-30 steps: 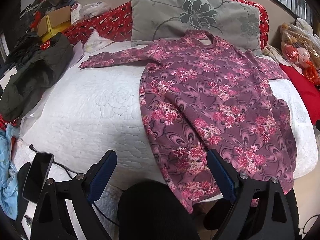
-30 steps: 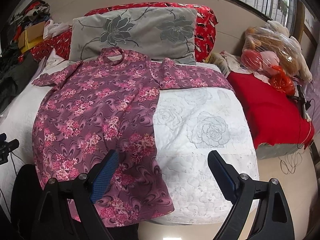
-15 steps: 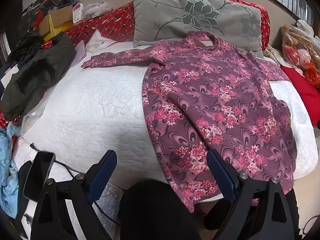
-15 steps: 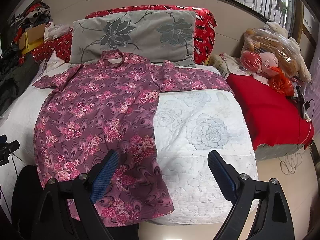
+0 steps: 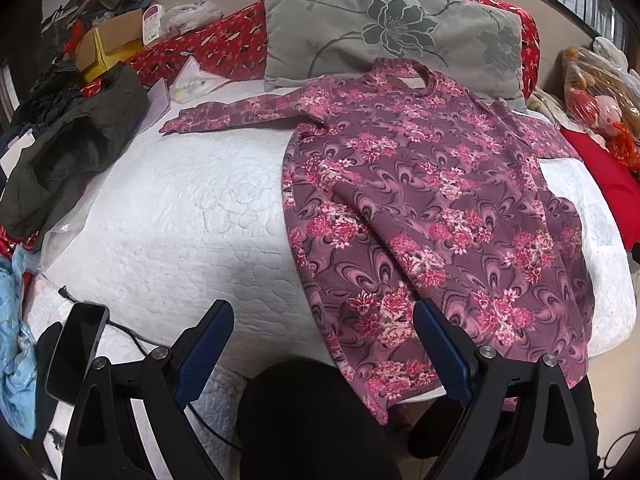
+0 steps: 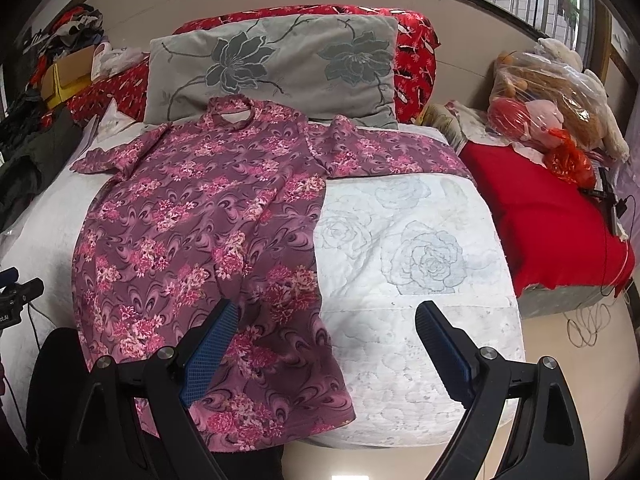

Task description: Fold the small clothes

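We see the floral top (image 5: 432,208) spread flat, front up, on the white quilted bed (image 5: 192,216), collar at the far end against the grey pillow (image 5: 384,36) and hem draped over the near edge. We judge it is laid out this way so both sleeves and side seams are reachable before the first fold; no fold is made yet.

The left claw (image 5: 324,344) hangs above the near edge with jaws wide apart and nothing between them, roughly over the garment's left hem. The right claw (image 6: 324,344) is likewise wide open and empty, poised over the right hem corner.

The left view alone shows the left sleeve stretched fully out, a dark jacket (image 5: 68,148) and a phone (image 5: 76,352). The right view alone shows the right sleeve lying out across the bed, the bare right half of the quilt, a red blanket (image 6: 552,216) and bagged soft toys (image 6: 556,92).
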Tool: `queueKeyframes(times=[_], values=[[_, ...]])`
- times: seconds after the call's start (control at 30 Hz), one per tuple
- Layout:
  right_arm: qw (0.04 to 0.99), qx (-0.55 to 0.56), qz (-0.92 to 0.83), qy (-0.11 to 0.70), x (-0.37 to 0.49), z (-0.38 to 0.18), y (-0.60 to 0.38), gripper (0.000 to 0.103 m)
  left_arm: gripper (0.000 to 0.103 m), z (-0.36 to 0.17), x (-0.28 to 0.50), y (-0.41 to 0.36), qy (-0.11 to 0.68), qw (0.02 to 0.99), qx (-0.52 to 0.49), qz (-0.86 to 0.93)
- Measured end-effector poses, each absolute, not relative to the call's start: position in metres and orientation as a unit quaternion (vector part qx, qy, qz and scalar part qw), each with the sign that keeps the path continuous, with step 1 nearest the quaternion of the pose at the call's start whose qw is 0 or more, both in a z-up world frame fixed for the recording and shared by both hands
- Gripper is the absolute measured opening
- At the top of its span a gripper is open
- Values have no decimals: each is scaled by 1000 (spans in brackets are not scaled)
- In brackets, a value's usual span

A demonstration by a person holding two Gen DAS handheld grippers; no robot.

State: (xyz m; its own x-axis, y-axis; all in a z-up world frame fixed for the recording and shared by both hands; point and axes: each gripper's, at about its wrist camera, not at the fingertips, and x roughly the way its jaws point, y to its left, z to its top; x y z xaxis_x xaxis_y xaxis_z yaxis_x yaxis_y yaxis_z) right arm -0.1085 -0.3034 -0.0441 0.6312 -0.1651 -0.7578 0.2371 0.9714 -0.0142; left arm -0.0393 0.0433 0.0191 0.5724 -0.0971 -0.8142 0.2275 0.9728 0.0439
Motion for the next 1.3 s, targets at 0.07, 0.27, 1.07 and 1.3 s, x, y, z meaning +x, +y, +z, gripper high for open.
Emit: queueKeyframes(times=[0.07, 0.27, 1.07, 1.3], values=[[902, 44, -110, 415, -108, -45, -303, 91, 91, 18, -37, 43, 456, 882, 71, -92], [900, 49, -108, 419, -106, -50, -304, 91, 91, 13, -31, 41, 463, 879, 73, -92], [871, 108, -107, 467, -94, -90, -333, 85, 91, -25, 28, 81, 571, 817, -36, -78], [841, 140, -107, 512, -87, -130, -345, 76, 91, -69, 51, 59, 640, 761, -28, -99]])
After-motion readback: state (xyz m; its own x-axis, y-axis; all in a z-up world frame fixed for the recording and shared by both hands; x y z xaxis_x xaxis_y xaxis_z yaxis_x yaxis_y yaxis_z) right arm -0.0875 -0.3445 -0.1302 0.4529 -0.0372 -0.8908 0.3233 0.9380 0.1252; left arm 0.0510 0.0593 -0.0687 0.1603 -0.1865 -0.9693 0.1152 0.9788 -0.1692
